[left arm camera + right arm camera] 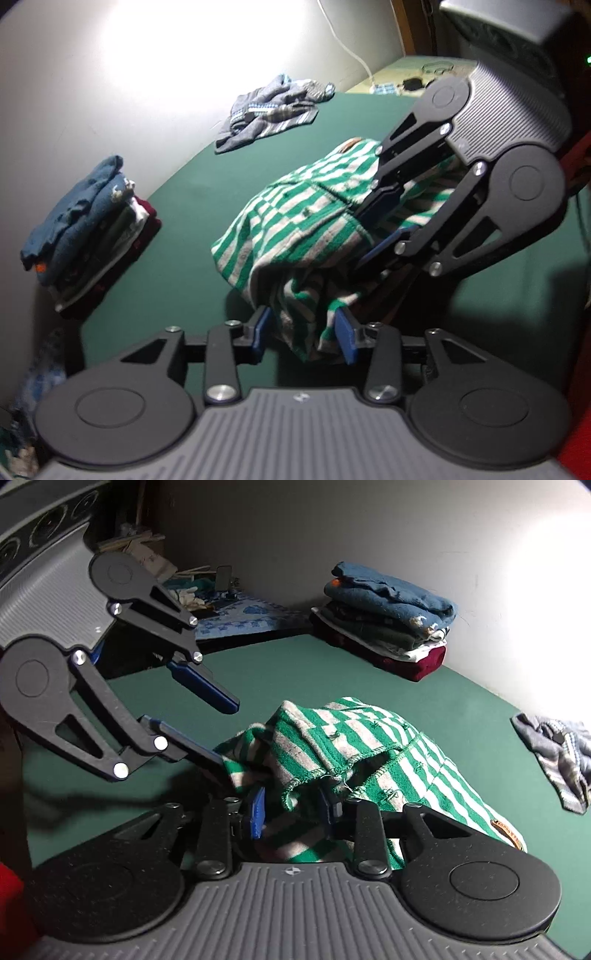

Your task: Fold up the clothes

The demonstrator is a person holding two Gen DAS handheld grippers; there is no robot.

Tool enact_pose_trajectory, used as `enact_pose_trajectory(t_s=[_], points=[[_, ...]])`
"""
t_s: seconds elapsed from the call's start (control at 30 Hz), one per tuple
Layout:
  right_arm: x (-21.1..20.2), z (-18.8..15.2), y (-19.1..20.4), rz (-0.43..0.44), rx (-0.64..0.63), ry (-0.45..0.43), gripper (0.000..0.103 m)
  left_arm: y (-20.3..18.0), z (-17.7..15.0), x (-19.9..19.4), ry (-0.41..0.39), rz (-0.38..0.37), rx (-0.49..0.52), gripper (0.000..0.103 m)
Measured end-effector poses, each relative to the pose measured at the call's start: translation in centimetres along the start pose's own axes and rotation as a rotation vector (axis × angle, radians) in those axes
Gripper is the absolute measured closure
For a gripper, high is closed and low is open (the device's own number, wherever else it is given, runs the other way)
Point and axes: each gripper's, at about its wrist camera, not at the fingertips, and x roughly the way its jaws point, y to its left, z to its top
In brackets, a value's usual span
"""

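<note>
A green and white striped garment [295, 218] lies bunched on the green table [192, 206]; it also shows in the right wrist view [369, 746]. My left gripper [304, 332] is open, with the garment's near edge hanging between its blue pads. In the right wrist view the left gripper [210, 723] has its jaws clearly apart, one finger under the cloth. My right gripper [293, 808] has cloth between its pads; in the left wrist view the right gripper [384, 218] reaches into the garment from the right. Its fingers stand apart.
A stack of folded clothes [85, 232] stands by the wall, also in the right wrist view [388, 616]. A crumpled grey striped garment [269, 110] lies at the far end of the table [561, 753]. Clutter lies beyond the table's end [221, 605].
</note>
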Motion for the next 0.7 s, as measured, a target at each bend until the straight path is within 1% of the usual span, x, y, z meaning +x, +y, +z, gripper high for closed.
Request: enact_pose_trajectory(t_s=[0.07,0.13,0.2,0.23,0.27,0.3,0.33,0.37,0.4,0.43,0.47,0.5,0.57,0.63,0.7], points=[[0.5,0.2,0.0,0.005,0.021,-0.006,0.072,0.5,0.0,-0.9,-0.019,-0.046,-0.016,0.058],[1.1,0.4,0.1,0.011,0.042,-0.012,0.073,1.1,0.1,-0.9,-0.032,-0.053,-0.033,0.055],[1.7,0.4,0.1,0.011,0.046,-0.007,0.073,1.7,0.2,0.0,-0.022,-0.044,-0.052,0.055],[2.1,0.3,0.2,0.01,0.041,0.001,0.073,1.9,0.2,0.7,-0.011,-0.036,-0.061,0.058],[2.5,0.1,0.3,0.013,0.038,0.007,0.073,2.2,0.2,1.5,0.001,-0.039,-0.072,0.067],[2.9,0.1,0.4,0.021,0.038,0.011,0.073,2.4,0.1,2.2,0.015,-0.047,-0.083,0.07],[3.1,0.0,0.4,0.026,0.039,0.012,0.075,2.5,0.0,2.9,0.028,-0.055,-0.093,0.07],[3.2,0.0,0.4,0.024,0.039,0.011,0.083,2.5,-0.1,3.5,0.039,-0.061,-0.092,0.073],[3.2,0.0,0.2,0.015,0.043,0.01,0.089,2.2,-0.3,4.1,0.053,-0.054,-0.082,0.081],[3.0,0.1,-0.1,0.007,0.051,0.01,0.097,2.0,-0.4,4.6,0.065,-0.048,-0.073,0.086],[2.7,0.2,-0.4,-0.001,0.058,0.01,0.1,1.9,-0.6,4.9,0.067,-0.042,-0.071,0.092],[2.0,0.3,-0.7,-0.003,0.066,0.001,0.101,1.8,-0.7,5.0,0.062,-0.035,-0.075,0.097],[0.7,0.5,-1.2,-0.006,0.082,-0.016,0.101,1.2,-0.7,4.4,0.038,-0.013,-0.059,0.098],[0.9,0.1,-1.5,0.011,0.074,0.025,0.101,0.3,-0.6,3.0,0.005,0.003,-0.014,0.098],[1.2,-0.3,-1.7,0.028,0.066,0.066,0.101,-0.7,-0.9,1.9,-0.004,-0.007,0.031,0.098]])
